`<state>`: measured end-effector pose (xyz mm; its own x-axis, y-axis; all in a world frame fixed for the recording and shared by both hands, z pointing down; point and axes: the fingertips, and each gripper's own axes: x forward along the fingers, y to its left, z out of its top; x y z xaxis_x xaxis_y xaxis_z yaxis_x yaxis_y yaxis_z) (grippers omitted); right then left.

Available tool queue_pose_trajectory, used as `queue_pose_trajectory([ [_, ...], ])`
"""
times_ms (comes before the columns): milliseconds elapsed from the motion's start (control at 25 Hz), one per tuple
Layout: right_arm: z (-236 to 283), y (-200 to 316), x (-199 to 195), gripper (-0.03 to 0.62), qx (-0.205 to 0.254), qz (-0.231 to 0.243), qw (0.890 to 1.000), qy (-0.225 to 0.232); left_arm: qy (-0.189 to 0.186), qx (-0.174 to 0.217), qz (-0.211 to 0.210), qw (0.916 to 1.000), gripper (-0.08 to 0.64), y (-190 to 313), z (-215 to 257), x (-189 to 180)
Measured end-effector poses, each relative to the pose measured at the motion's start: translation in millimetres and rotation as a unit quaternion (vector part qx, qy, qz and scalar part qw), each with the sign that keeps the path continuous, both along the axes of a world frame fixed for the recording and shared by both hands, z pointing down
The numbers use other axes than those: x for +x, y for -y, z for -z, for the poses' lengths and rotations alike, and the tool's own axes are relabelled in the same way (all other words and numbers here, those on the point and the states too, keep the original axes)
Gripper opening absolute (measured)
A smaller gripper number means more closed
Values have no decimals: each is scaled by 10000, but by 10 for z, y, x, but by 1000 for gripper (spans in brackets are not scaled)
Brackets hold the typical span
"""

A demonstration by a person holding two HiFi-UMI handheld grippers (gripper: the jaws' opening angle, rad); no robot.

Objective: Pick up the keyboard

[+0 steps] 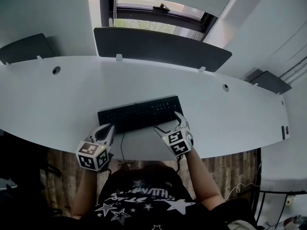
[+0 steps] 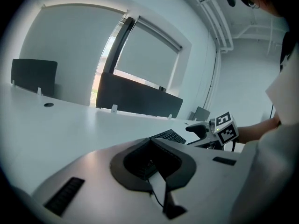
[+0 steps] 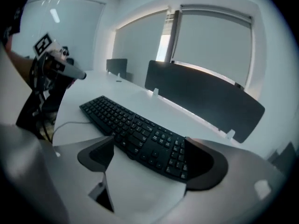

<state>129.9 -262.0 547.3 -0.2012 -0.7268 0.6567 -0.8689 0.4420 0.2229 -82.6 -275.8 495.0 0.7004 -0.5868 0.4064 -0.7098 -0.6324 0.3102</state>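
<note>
The right gripper (image 3: 149, 158) has its jaws spread wide, and they press on nothing. The right-hand end of the black keyboard (image 3: 128, 125) lies between and just ahead of them. The right pad sits at the keyboard's short end and the left pad near its front edge. Whether either pad touches it cannot be told. From there the keyboard runs away to the gripper's left, flat on the white desk (image 1: 67, 92). Its thin cable (image 3: 70, 122) curls off the near edge on that side.

The left gripper (image 2: 152, 161) has its jaws fully together with nothing between them. It hovers at the desk's near edge. The keyboard (image 2: 169, 135) is ahead and to its right, its left end close by but not touched.

In the head view the left gripper (image 1: 107, 129) and the right gripper (image 1: 168, 122) sit at the two ends of the keyboard (image 1: 139, 113). Beyond the keyboard, at the far edge of the desk, a dark divider panel (image 1: 158, 47) stands upright. A window (image 1: 144, 11) is behind it.
</note>
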Motion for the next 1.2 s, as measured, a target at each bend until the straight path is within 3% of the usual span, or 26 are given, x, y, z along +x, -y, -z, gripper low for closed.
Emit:
queue_pose_trajectory([
  [160, -168, 161, 141, 453, -252, 1060, 9884, -1062, 122, -6, 219, 9997, 9, 61, 11, 103],
  [400, -476, 283, 285, 486, -742, 2476, 9442, -2042, 220, -64, 596, 9980, 9, 101, -23, 171],
  [520, -561, 330, 271, 488, -826, 2855, 9299, -2167, 270, -131, 790, 9964, 9, 104, -53, 128],
  [680, -714, 327, 209, 536, -1086, 3210, 9126, -2287, 332, -188, 989, 9944, 9, 121, -69, 42],
  [920, -766, 496, 169, 575, -1095, 3425, 9013, -2416, 382, -205, 1128, 9927, 9, 122, -116, -15],
  [1200, -897, 518, 161, 576, -1858, 3735, 8787, -2322, 318, -227, 1172, 9923, 9, 48, -143, -49],
])
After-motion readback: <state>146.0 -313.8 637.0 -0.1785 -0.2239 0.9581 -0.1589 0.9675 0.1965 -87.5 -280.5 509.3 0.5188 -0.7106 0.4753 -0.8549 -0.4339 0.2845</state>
